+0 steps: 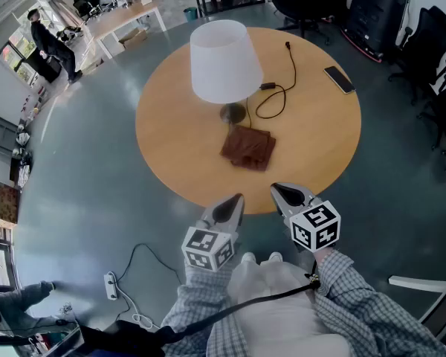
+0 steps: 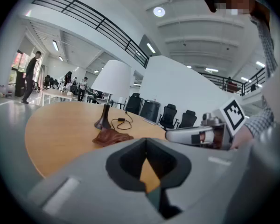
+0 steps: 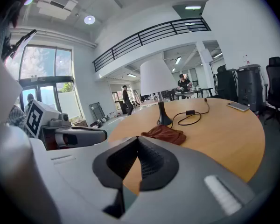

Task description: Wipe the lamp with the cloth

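A lamp with a white shade and a dark base stands on the round wooden table. Its shade and its base show in the gripper views too. A brown cloth lies folded just in front of the base, also seen as the cloth and the cloth. My left gripper and right gripper hover side by side at the table's near edge, short of the cloth. Both are shut with nothing between the jaws.
A black cord with an adapter loops right of the lamp. A phone lies at the table's far right. Office chairs and desks ring the room, and a person stands far left. A power strip lies on the floor.
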### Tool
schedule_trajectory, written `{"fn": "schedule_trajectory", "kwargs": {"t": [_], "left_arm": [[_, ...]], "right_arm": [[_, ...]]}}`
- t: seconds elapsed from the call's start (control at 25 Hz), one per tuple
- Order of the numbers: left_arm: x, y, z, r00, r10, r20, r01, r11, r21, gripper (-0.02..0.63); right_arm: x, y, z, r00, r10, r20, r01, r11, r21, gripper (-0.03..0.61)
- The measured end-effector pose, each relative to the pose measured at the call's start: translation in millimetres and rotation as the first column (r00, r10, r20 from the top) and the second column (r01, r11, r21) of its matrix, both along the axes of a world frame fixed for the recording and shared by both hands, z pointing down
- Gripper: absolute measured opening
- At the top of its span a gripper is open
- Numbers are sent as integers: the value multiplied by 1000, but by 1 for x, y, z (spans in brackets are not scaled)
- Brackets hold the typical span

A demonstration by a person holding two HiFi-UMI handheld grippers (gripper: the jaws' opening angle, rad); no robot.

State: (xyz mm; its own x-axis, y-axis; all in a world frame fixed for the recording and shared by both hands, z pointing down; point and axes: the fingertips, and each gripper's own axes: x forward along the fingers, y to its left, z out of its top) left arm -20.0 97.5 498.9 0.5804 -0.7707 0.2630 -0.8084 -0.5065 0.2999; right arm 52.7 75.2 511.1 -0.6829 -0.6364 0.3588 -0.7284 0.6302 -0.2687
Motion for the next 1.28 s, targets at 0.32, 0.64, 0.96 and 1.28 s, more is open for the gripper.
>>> {"fn": "schedule_trajectory", "kwargs": {"t": [0.32, 0.64, 0.96, 1.28], "left_arm": [[-2, -1, -1, 1000, -1, 1, 1, 1000, -2, 4], [2, 0, 2, 1000, 7, 3, -7, 1000, -6, 3], [3, 0, 1, 1000, 5, 3, -5, 1000, -9, 3], [10, -1, 2, 1000, -7, 5, 7, 1000, -10, 3]], "right_arm": [[-4, 0, -1, 1000, -8, 0, 8, 1000, 0, 5], [0, 0, 0, 1000, -7, -2, 7, 1000, 3, 5], [6, -2, 0, 1000, 24, 18, -24, 1000, -9, 5], [25, -4, 3, 998, 56, 22, -56, 998, -26, 5]]}}
